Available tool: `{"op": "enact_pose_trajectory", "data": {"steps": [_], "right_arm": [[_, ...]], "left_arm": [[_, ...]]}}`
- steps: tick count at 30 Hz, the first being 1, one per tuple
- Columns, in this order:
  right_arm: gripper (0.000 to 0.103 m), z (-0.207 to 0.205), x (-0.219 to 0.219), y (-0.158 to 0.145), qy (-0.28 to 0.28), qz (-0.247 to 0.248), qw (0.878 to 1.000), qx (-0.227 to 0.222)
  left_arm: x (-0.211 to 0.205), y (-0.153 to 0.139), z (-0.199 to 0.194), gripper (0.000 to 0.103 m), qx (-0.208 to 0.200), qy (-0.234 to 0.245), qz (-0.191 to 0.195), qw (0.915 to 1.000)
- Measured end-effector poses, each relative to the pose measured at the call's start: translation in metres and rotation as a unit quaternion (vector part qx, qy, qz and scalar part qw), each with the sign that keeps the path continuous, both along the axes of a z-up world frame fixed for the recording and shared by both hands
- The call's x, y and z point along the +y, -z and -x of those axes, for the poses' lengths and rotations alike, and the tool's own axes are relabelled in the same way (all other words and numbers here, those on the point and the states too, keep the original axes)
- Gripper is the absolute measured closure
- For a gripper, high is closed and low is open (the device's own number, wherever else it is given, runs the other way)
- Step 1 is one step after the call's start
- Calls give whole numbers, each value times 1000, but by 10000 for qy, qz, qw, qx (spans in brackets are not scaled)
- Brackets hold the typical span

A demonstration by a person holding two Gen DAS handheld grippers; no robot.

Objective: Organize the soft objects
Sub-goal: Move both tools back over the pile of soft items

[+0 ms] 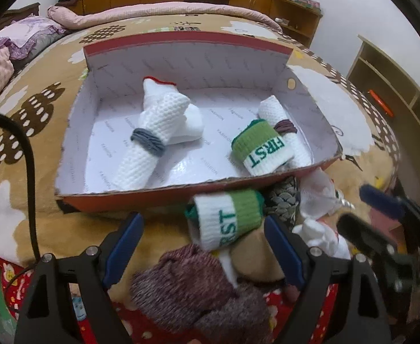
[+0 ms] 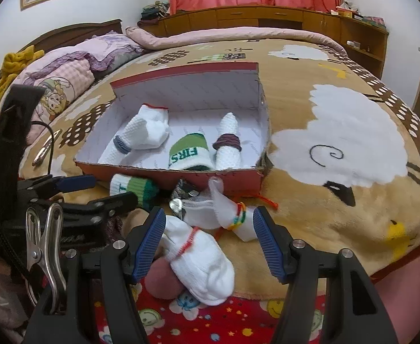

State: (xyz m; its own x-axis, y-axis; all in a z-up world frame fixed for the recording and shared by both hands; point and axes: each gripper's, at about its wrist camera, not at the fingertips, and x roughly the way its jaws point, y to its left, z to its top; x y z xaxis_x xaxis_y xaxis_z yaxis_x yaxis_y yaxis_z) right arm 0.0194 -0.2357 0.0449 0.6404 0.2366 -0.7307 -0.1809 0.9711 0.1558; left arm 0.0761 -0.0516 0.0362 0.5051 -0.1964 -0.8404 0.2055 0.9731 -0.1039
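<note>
bed [image 2: 339,172]: I'm working over the tan sheep blanket, everything is sitting on it, so nothing has a firm base under it.

box [image 1: 158,199]: the open red shoebox is lying just past the loose pile, near wall facing me. Already in it: a white waffle roll with a grey band [image 1: 149,143], a rolled green FIRST sock [image 1: 263,149], and a white roll with a maroon band [image 1: 286,129] tucked against the right wall.

left gripper [image 1: 201,246]: jaws are standing wide apart, nothing clamped. I'm hovering over the second green FIRST sock [image 1: 227,218], which is lying on the blanket right against the box's near wall, and it's sitting between the jaws but untouched.

right gripper [image 2: 208,243]: jaws are partly apart, gripping nothing, with a white sock with a red band [image 2: 201,258] lying loose between them and another white sock with a rainbow band [image 2: 233,215] just ahead.

maroon knit [image 1: 192,292]: a fuzzy sock is bunching up right under my left jaws.

risk: I'm thinking the left jaws could snag the maroon knit along with the green sock, since the two are touching. The roll could also unfurl if I'm pinching only its edge.

risk 2: both grippers are crowding the same pile, so they might bump, or I might nudge the light box across the soft blanket.
</note>
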Motion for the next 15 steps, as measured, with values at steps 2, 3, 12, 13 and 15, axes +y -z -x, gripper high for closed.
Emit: {"op": "enact_pose_trajectory", "data": {"steps": [2, 3, 12, 13, 15], "right_arm": [[38, 1, -2, 1, 8, 41, 10000, -8], [38, 2, -2, 2, 2, 71, 10000, -11], [38, 4, -6, 16, -39, 139, 9999, 63], [38, 3, -8, 17, -16, 102, 9999, 80], [38, 1, -11, 20, 28, 67, 9999, 97]], "left_arm": [[-3, 5, -5, 14, 57, -50, 56, 10000], [-4, 7, -6, 14, 73, -78, 83, 9999], [-9, 31, -22, 14, 202, -343, 22, 9992], [-8, 34, -24, 14, 258, -403, 77, 9988], [-4, 38, -27, 14, 344, -534, 255, 9977]]}}
